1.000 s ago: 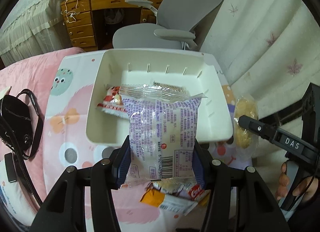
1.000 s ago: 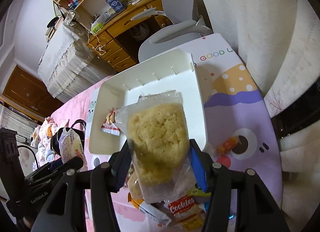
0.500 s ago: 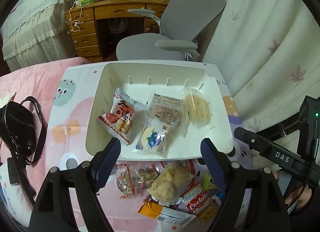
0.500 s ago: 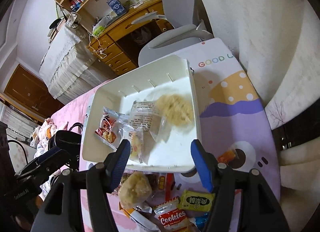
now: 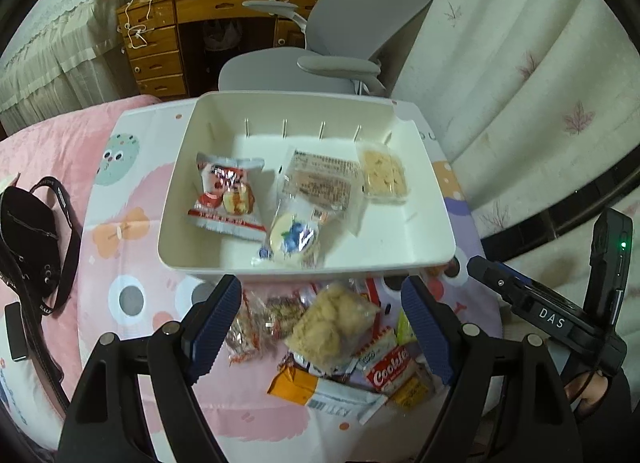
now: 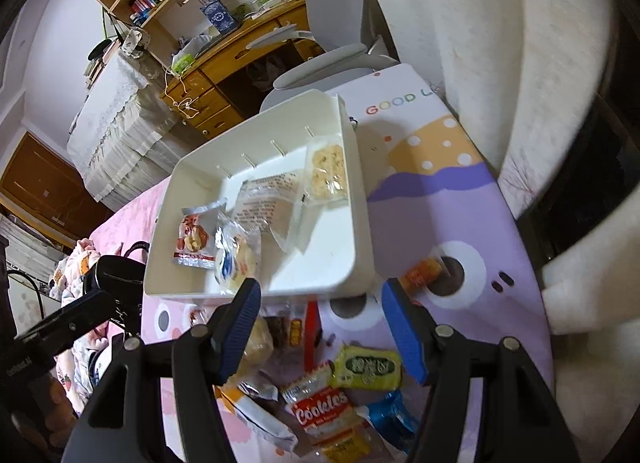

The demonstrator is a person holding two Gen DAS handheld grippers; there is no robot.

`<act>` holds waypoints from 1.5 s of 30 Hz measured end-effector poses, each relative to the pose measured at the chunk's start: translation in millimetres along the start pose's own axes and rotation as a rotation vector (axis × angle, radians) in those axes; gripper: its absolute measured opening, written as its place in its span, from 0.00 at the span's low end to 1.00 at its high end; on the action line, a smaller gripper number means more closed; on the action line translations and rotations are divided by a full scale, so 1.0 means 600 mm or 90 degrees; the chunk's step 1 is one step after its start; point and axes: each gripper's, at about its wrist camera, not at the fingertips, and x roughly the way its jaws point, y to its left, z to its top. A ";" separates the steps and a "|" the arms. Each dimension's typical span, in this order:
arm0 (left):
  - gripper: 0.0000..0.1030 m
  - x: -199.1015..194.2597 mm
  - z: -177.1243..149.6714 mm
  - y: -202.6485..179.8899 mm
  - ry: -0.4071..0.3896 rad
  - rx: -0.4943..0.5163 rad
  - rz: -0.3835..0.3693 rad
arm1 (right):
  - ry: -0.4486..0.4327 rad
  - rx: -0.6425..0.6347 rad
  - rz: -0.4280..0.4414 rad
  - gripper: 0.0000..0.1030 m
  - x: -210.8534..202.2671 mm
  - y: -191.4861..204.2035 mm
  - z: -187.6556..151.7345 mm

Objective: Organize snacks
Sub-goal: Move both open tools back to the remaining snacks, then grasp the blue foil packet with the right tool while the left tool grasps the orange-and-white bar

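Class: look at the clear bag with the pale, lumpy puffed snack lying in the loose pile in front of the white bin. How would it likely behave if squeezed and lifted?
The puffed snack bag looks light for its size: airy lumps. Its glossy film may slip or crinkle. A hard squeeze would probably crush it.

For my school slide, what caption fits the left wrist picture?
Open left gripper hovers over loose snacks, four packets in the white bin.

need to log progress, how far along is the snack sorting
Four packets lie in the bin, among them the red packet and yellow cake. Both the left gripper and right gripper are open, holding nothing. The pile in front of the bin is left.
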 end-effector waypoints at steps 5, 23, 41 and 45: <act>0.79 0.007 -0.031 0.009 0.030 0.004 -0.006 | -0.013 -0.005 -0.005 0.62 -0.013 -0.005 -0.037; 0.79 0.085 -0.119 0.036 0.154 -0.057 -0.015 | -0.020 -0.047 -0.033 0.62 -0.009 -0.023 -0.144; 0.79 0.208 -0.191 0.059 0.327 -0.202 -0.013 | 0.030 -0.123 -0.141 0.62 0.032 -0.044 -0.228; 0.79 0.228 -0.195 0.068 0.357 -0.245 -0.011 | 0.042 -0.177 -0.155 0.61 0.043 -0.033 -0.242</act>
